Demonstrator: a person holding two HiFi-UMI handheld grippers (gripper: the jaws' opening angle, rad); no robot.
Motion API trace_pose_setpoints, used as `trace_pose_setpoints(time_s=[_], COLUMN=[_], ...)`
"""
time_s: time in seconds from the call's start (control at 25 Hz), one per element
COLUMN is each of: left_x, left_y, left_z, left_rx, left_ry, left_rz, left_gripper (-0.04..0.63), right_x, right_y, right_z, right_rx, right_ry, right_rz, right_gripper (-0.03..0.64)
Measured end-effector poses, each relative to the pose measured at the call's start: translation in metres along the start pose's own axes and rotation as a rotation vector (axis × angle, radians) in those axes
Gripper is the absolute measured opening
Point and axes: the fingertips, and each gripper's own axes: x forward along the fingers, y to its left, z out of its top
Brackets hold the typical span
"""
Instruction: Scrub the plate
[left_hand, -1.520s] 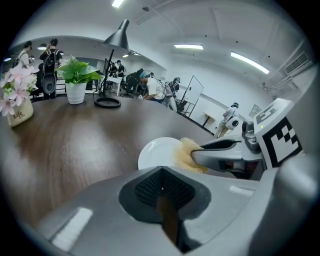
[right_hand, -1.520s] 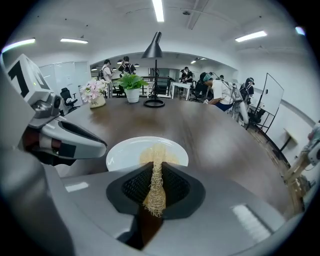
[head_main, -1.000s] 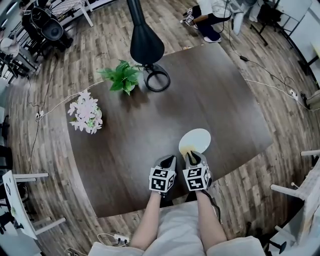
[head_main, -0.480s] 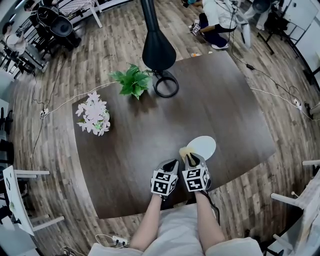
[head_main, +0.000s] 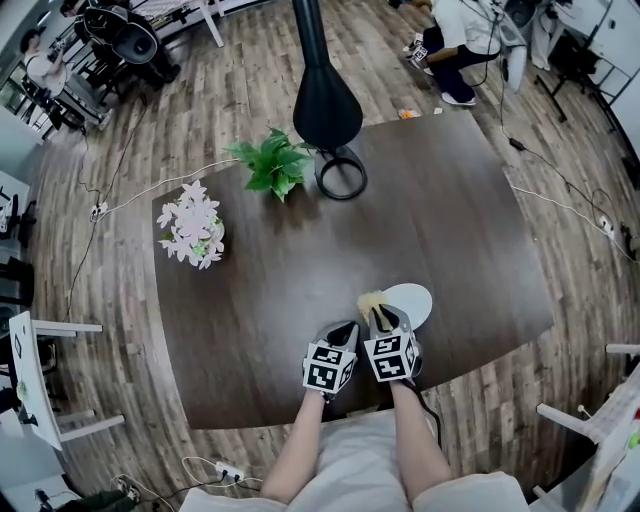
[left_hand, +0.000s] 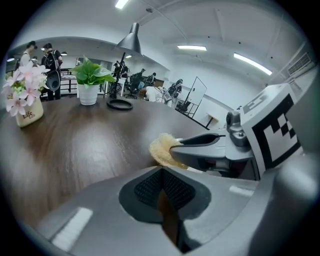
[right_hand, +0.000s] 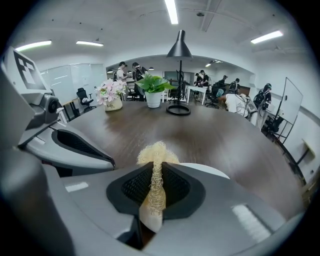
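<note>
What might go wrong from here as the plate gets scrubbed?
1. The left gripper is shut on nothing and off the plate, so nothing steadies the plate. Scrubbing may slide it across the smooth table.
2. The right gripper pinches only a thin strip of the scrubber, which might pull loose.

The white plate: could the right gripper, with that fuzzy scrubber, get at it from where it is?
Probably yes. The right gripper, shut on the scrubber, sits right by the plate with nothing between them. The left gripper is off to the side.
</note>
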Motion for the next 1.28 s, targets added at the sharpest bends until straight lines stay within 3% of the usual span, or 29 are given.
trace_pose_setpoints(time_s=[0.56,1.28], left_x=[0.019,0.041], left_y=[-0.018,-0.054], left_z=[0.008,0.003], left_rx=[-0.068,-0.07], left_ry=[-0.026,-0.029], left_rz=[0.061,0.071], left_gripper=[0.0,0.0], right_x=[0.0,-0.02], right_y=[-0.038,-0.091], right_z=[-0.004,-0.027], right_rx=[-0.032,-0.011], right_ry=[-0.006,-0.021], right_rz=[0.044,0.01], right_gripper=[0.069,0.067])
